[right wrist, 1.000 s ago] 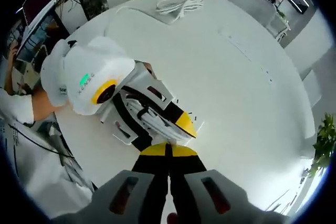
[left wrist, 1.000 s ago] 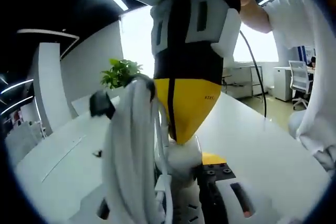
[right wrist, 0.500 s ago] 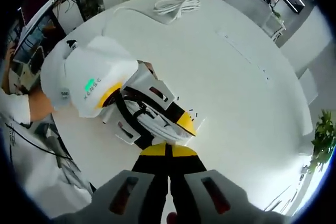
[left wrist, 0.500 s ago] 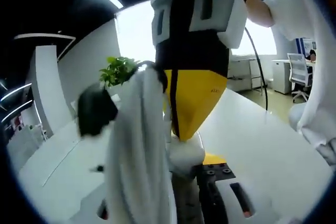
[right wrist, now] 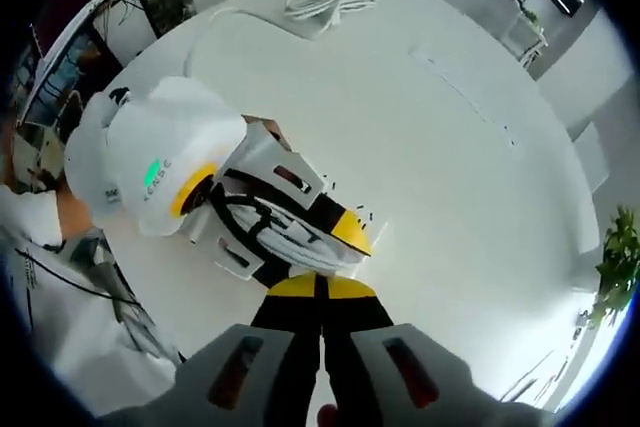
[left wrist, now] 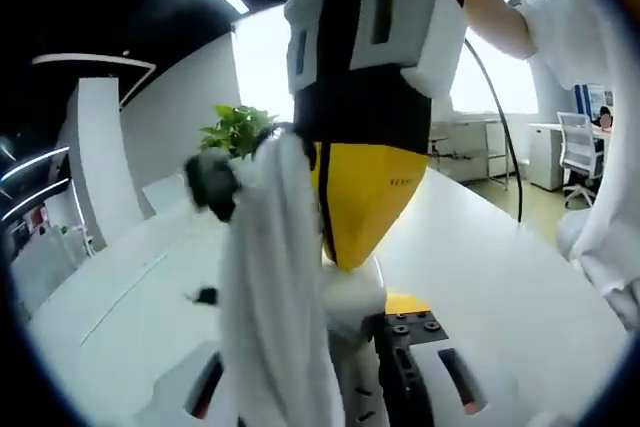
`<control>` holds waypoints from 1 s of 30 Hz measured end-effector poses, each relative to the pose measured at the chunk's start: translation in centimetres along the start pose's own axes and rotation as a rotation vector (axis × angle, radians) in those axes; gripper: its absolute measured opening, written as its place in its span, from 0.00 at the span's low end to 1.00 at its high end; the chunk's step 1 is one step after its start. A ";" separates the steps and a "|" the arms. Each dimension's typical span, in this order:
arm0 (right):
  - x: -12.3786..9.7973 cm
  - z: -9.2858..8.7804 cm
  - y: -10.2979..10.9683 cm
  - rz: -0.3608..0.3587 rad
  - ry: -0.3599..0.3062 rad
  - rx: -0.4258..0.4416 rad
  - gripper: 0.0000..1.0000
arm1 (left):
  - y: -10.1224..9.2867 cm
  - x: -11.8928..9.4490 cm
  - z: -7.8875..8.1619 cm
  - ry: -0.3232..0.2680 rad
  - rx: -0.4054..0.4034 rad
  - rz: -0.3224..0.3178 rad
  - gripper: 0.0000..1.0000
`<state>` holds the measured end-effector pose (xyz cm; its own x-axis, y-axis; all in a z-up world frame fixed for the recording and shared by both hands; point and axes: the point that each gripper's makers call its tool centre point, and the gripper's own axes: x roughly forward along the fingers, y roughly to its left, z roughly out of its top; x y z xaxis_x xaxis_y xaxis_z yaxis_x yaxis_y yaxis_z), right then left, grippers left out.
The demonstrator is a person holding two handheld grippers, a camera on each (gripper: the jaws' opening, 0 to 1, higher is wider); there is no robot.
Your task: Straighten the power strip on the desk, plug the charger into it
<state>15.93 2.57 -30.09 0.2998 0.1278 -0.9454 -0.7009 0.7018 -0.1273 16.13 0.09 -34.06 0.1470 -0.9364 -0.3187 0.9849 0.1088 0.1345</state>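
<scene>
Charger cable [left wrist: 272, 287] – a white coil ending in a black plug [left wrist: 213, 184] – is grasped by the left claw [right wrist: 345, 237] above the near surface [right wrist: 450, 177]. The right claw [right wrist: 320, 295] is clenched at its tip. The coil should be freed – slowly. Versus the earlier frame, the plug hangs nearer the coil.
</scene>
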 end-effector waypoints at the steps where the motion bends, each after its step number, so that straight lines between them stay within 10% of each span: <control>1: 0.0 0.0 0.0 0.003 0.004 0.000 0.00 | 0.0 0.0 0.0 0.000 0.000 -0.002 0.33; 30: 0.4 0.1 0.0 -0.019 -0.029 0.024 0.00 | 0.4 0.1 -0.6 0.026 0.026 0.030 0.33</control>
<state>16.11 2.64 -30.43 0.3316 0.1345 -0.9338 -0.6793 0.7209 -0.1374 16.59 0.27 -34.59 0.1788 -0.9238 -0.3384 0.9774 0.1275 0.1684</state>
